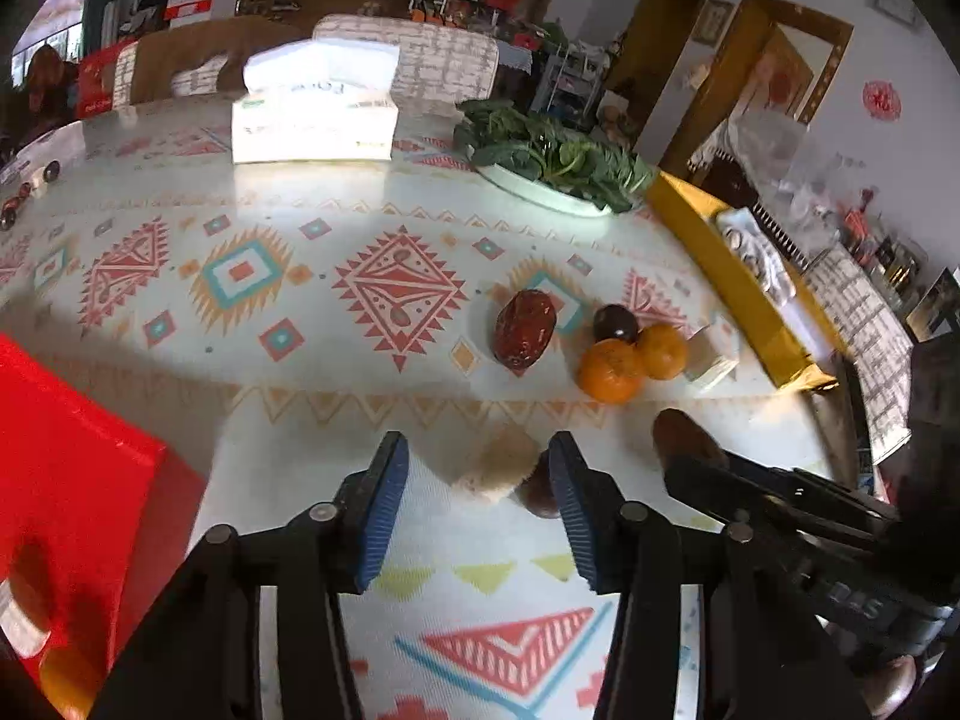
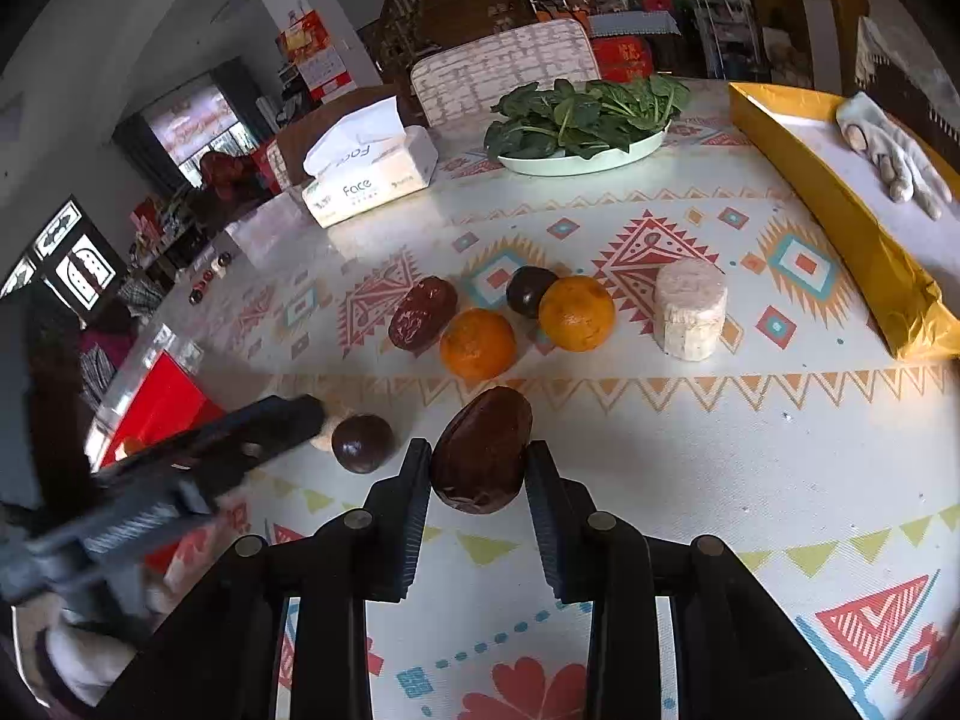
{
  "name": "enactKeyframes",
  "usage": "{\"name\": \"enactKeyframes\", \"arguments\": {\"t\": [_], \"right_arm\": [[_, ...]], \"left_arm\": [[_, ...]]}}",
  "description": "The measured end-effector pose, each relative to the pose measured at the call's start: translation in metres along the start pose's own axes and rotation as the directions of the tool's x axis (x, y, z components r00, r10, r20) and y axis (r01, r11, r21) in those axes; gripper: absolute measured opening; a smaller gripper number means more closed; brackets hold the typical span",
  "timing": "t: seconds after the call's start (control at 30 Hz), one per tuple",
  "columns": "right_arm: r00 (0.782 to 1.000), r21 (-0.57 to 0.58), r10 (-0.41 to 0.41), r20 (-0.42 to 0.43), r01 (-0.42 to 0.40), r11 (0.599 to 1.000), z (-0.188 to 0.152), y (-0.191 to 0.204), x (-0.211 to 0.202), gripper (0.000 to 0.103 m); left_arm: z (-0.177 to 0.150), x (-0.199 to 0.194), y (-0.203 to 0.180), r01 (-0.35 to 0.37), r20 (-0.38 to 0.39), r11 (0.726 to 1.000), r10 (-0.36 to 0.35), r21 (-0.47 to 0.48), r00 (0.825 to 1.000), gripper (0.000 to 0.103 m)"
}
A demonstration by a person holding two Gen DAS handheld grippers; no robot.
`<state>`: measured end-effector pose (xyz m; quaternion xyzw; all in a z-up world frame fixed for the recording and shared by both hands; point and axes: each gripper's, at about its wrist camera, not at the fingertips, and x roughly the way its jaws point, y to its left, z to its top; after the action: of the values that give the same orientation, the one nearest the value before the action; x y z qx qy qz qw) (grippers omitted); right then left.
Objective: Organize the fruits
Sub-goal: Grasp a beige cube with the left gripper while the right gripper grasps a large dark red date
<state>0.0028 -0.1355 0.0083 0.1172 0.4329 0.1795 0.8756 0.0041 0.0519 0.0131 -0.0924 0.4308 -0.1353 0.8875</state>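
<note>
In the left wrist view, the left tool (image 1: 477,468) is seen spread around a pale cylindrical block (image 1: 498,463) on the patterned worktop (image 1: 336,210). In the right wrist view, a large wrinkled brown date (image 2: 482,450) is pinched by the right tool (image 2: 478,471).

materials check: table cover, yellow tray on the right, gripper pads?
Table cover: looks like glossy plastic or oilcloth, since the printed pattern carries window glare. Yellow tray: seems to be foil-faced card or paper, shiny and crinkled at the near corner. Pads of the left hand-held gripper: blue, ribbed, matte, probably rubber or soft plastic; the black arms look like rigid plastic.
</note>
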Motion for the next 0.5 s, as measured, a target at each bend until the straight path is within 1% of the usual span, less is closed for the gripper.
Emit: {"name": "enactKeyframes", "arguments": {"t": [0.03,0.1,0.2,0.3,0.4,0.5], "right_arm": [[1.0,-0.002,0.002,-0.001,-0.002,1.0,0.0,0.001,0.0,0.035],[1.0,-0.011,-0.002,-0.001,0.002,1.0,0.0,0.003,0.0,0.035],[1.0,-0.01,-0.004,0.001,0.004,1.0,0.001,0.005,0.0,0.035],[1.0,0.003,-0.002,-0.001,0.002,1.0,0.001,0.002,0.0,0.035],[1.0,0.005,-0.007,-0.007,0.007,1.0,0.001,0.001,0.002,0.035],[1.0,-0.002,-0.009,-0.014,0.009,1.0,0.0,0.003,0.004,0.035]], "left_arm": [[0.002,0.002,0.002,0.01,0.005,1.0,-0.01,-0.004,1.0,0.041],[0.005,0.001,0.004,0.012,0.001,1.0,-0.012,-0.003,1.0,0.024],[0.003,-0.002,0.005,-0.009,0.005,1.0,0.009,0.003,1.0,0.023],[-0.001,-0.005,0.015,-0.042,0.003,0.998,0.043,-0.036,0.999,0.023],[-0.003,-0.004,0.026,-0.05,0.0,0.996,0.051,-0.078,0.999,0.023],[-0.002,-0.003,0.026,-0.059,0.009,0.996,0.06,-0.067,0.998,0.023]]}}
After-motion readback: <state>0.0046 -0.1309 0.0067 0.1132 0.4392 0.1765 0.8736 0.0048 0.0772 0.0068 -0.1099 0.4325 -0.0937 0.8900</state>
